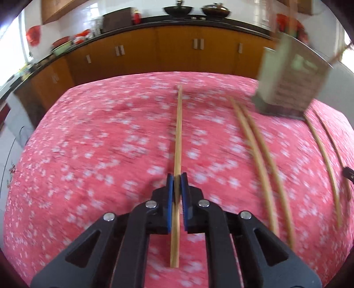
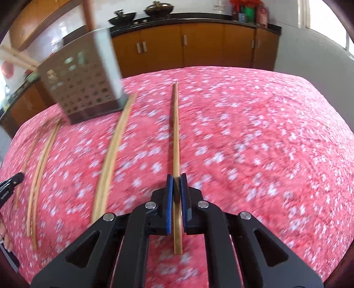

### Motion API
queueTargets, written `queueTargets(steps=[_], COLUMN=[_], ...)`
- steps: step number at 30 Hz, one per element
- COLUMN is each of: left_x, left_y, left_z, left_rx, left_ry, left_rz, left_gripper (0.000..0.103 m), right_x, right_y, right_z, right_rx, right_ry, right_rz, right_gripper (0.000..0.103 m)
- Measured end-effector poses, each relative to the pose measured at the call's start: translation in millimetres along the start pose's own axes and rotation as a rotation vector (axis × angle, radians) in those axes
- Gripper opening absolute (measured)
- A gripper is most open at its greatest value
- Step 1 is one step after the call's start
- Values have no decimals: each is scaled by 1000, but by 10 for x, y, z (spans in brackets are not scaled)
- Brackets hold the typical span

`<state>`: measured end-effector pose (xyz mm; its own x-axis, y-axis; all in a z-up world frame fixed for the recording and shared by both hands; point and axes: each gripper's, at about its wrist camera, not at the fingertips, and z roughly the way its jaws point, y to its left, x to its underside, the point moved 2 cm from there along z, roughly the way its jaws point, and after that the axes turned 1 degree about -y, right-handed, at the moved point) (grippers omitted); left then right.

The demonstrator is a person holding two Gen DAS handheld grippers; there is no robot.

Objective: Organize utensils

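Observation:
My left gripper [image 1: 177, 177] is shut on a bamboo chopstick [image 1: 178, 133] that points straight ahead over the pink flowered tablecloth [image 1: 88, 144]. My right gripper [image 2: 176, 177] is shut on another chopstick [image 2: 175, 133] the same way. A perforated metal utensil holder [image 1: 287, 82] stands at the far right in the left wrist view, with sticks rising from it; in the right wrist view the holder [image 2: 81, 88] stands at the far left. Loose chopsticks [image 1: 261, 159] lie in pairs on the cloth between the two grippers, seen also as loose chopsticks [image 2: 110, 159] in the right wrist view.
Brown kitchen cabinets [image 1: 177, 51] with a dark counter and two woks [image 1: 178, 10] run behind the table. The other gripper's tip [image 2: 12, 180] and part of a hand show at the left edge of the right wrist view. Both views are motion-blurred.

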<state>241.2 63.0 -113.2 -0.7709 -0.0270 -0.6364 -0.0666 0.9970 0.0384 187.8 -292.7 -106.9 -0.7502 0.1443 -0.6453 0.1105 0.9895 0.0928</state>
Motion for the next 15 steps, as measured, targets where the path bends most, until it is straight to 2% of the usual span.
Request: queueTargets(steps=[4,15], left_x=[-31,-8], left_y=[160,195], left_z=[22,-36], left_rx=[22,40], left_ry=[-8,-9], left_rz=[-43,-60], left_gripper=[12,12], right_x=[-39,-75], right_y=[-33,-41], right_z=[50,71], right_rx=[19,17], right_ry=[-31,-32], right_rz=[-12,-7], right_gripper=[8,8])
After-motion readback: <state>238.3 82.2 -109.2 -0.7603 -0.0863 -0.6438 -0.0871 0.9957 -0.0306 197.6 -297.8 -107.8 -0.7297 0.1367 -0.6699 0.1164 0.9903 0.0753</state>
